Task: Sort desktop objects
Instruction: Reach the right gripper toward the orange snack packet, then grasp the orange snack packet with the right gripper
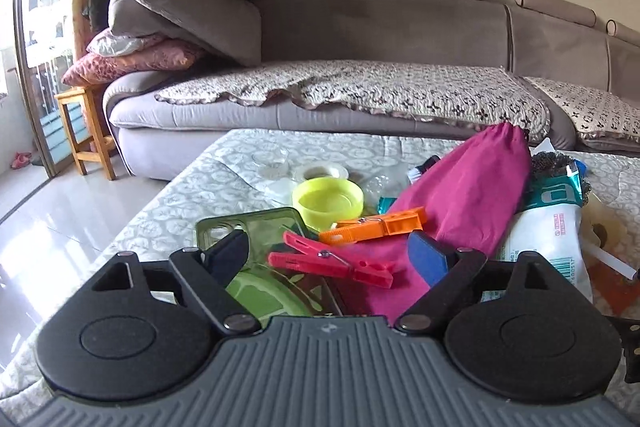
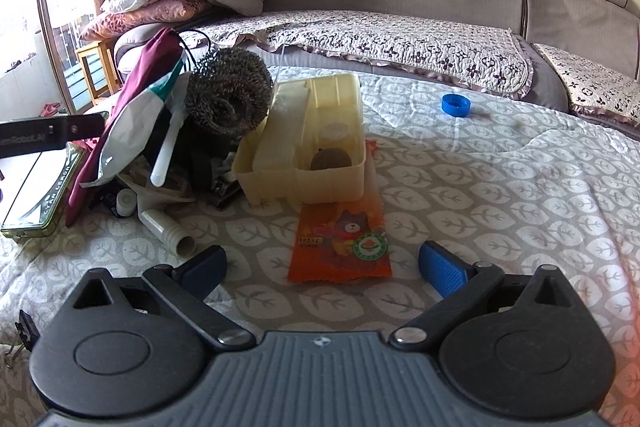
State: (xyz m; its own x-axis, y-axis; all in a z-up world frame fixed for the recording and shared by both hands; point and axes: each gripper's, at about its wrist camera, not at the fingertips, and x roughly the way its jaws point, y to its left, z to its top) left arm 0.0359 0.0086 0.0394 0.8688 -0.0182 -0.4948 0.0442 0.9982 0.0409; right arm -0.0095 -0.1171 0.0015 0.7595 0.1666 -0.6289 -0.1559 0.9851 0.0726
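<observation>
- The left gripper [image 1: 330, 253] has its fingers spread wide with nothing pinched; a pink clothespin [image 1: 332, 264] lies between them, and neither pad presses on it.
- That pink clothespin rests across a green tin [image 1: 248, 223] and the edge of a magenta cloth bag [image 1: 460, 195], at the near side of the heap on the worktop [image 1: 192, 187].
- It should handle as light, stiff plastic with a steel spring; pinching the long handle end would open its mouth, so the safer hold is judged to be across the flat sides near the spring.
- An orange clothespin [image 1: 374, 225] lies just behind it, touching a yellow-green bowl [image 1: 328, 203]; same feel, same hold.
- The cloth bag looks soft and limp, so it would sag and drag its neighbours if lifted by one corner.
- The right gripper [image 2: 320, 263] also shows its fingers wide apart and empty, above an orange snack packet [image 2: 340, 239].
- That packet seems thin, slick and flat against the cloth, so an edge hold seems best.
- A cream plastic box [image 2: 312, 143] sits on the packet's far end, so the packet may have to slide out.
</observation>
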